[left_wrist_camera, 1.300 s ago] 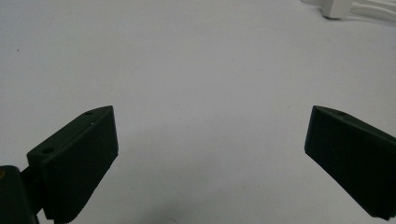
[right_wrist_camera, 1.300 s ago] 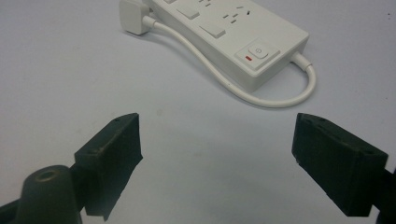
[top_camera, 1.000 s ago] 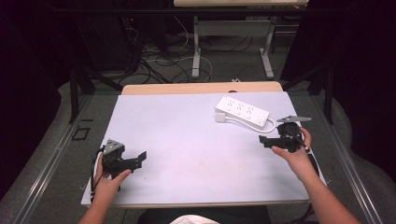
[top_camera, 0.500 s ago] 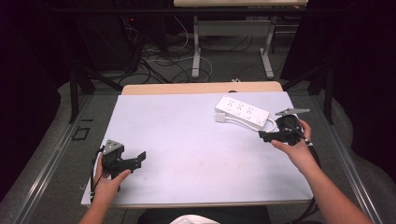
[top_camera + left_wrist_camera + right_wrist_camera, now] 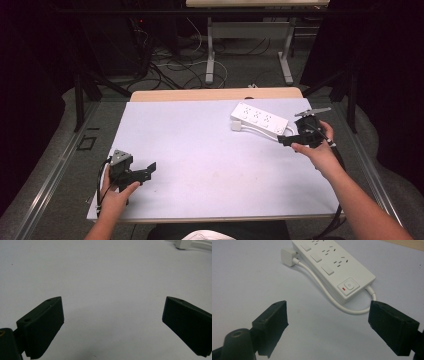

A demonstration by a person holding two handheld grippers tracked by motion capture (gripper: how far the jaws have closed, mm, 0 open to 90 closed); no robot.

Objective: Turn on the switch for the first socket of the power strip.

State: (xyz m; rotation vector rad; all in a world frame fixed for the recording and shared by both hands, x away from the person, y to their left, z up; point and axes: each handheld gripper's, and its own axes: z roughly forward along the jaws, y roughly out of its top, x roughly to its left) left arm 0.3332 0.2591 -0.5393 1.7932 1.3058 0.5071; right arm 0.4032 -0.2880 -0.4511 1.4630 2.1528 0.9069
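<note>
The right hand-held gripper (image 5: 286,140) hovers just short of the power strip (image 5: 260,118), jaws wide with nothing between them; this looks like the approach, not yet a grasp. The strip lies flat at the far right of the worktop (image 5: 210,150), its switch end (image 5: 347,286) nearest the jaws, its cord (image 5: 324,291) looping back to a plug (image 5: 288,257) beside it. Next, I judge, the jaws must come down over the strip's end or the cord and close. The left hand-held gripper (image 5: 151,169) rests at the near left corner, wide and empty; no containers here.
</note>
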